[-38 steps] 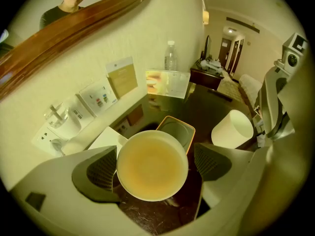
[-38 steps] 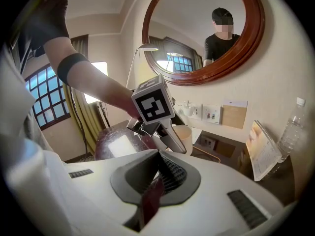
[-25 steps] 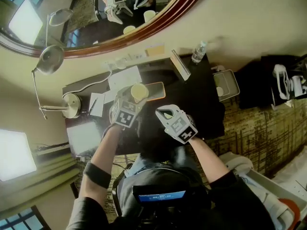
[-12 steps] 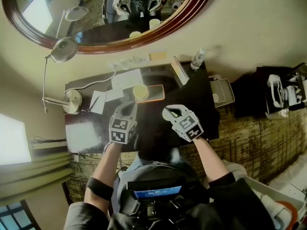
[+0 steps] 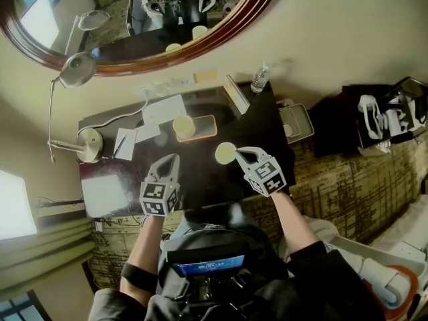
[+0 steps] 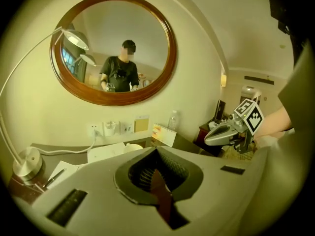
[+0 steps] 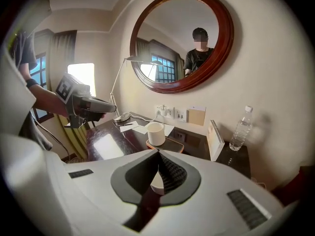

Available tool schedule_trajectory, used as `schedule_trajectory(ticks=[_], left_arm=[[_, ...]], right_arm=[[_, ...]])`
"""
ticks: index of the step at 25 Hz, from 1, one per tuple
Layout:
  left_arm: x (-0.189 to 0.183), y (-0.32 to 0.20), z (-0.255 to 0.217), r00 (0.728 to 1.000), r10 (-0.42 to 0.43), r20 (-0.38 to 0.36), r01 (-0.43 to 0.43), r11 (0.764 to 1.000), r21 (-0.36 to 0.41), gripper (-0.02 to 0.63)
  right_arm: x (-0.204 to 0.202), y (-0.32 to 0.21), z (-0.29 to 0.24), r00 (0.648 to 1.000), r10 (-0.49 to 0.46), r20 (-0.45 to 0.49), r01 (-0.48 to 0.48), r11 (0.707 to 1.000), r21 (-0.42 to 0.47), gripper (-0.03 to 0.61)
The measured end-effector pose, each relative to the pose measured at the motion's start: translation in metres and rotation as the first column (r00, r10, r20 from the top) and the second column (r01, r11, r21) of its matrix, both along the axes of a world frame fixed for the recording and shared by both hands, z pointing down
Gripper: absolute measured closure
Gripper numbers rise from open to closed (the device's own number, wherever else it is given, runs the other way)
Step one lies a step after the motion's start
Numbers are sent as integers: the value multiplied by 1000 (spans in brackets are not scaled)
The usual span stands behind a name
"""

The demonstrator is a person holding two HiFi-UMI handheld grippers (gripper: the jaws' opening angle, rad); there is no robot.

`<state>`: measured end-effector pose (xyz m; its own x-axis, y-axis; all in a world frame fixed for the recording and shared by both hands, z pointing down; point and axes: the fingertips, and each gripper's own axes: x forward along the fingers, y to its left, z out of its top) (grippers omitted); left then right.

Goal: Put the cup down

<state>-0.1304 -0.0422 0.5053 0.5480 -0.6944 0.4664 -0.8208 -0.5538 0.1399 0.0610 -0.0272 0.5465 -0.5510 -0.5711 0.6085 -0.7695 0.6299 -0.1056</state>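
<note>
Left gripper (image 6: 157,152): jaws pressed together, nothing between them. Right gripper (image 7: 158,154): jaws likewise pressed together. Through the opening behind its tips shows a pale rim and a bit of inside wall, which belong to a cup standing low and just ahead. No pinch on it that I can make out.

The relation that matters: in the head view the second cup (image 5: 225,153) stands just beside the right gripper's tips, on the side toward the left gripper. Whether tip and rim touch, I cannot tell. It is upright, mouth up, on the bare dark desk (image 5: 257,129), near the front edge. The right hand is plainly the nearer one.

Farther out, the cup (image 5: 184,126) stands upright on an orange tray (image 5: 206,128), near the middle of the desk. It lies ahead of the left gripper and apart from it, and the right gripper is well apart from it.

Looks: both cups are plain, pale and cylindrical, open at the top, with no handle or lid seen. From above the mouths read as cream-yellow discs, and contents are not discernible.

Judgement — neither cup is carried, so the putting-down looks done. Any pull-back on the right needs to go straight off from the rim; a light cup would likely tip.

Beyond: papers (image 5: 164,109) by the wall, water bottle (image 5: 259,79) at the far right corner.
</note>
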Motion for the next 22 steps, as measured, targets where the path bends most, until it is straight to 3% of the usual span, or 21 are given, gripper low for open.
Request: schedule_trajectory(ticks=[8,12,15,16,18,22], left_arm=[[1,9,6,999,39,16,-39,999,-1,614],[3,10,12,997,65,48,-66,998,21,614],[6,11,17,997,66,35,-66,998,4,614],[5,11,20,998,62,34,-62,998,1,614],[4,11,27,997,60,37,-60,998,-8,614],[5,11,39,998,58,37,-57,998,-22,614]], right_arm=[[5,13,10,999,34,-17,-35,999,-9,575],[9,11,18,996,30,-85,-29,999,15,560],[6,12,30,989,-28,-146,29,1000,3,543],[4,13,36,984,-63,-167,61,998,-13,525],[-4,15,48,965,-152,-216,147,988,-41,405],[-15,18,76,870,-361,-337,342,932,-118,212]])
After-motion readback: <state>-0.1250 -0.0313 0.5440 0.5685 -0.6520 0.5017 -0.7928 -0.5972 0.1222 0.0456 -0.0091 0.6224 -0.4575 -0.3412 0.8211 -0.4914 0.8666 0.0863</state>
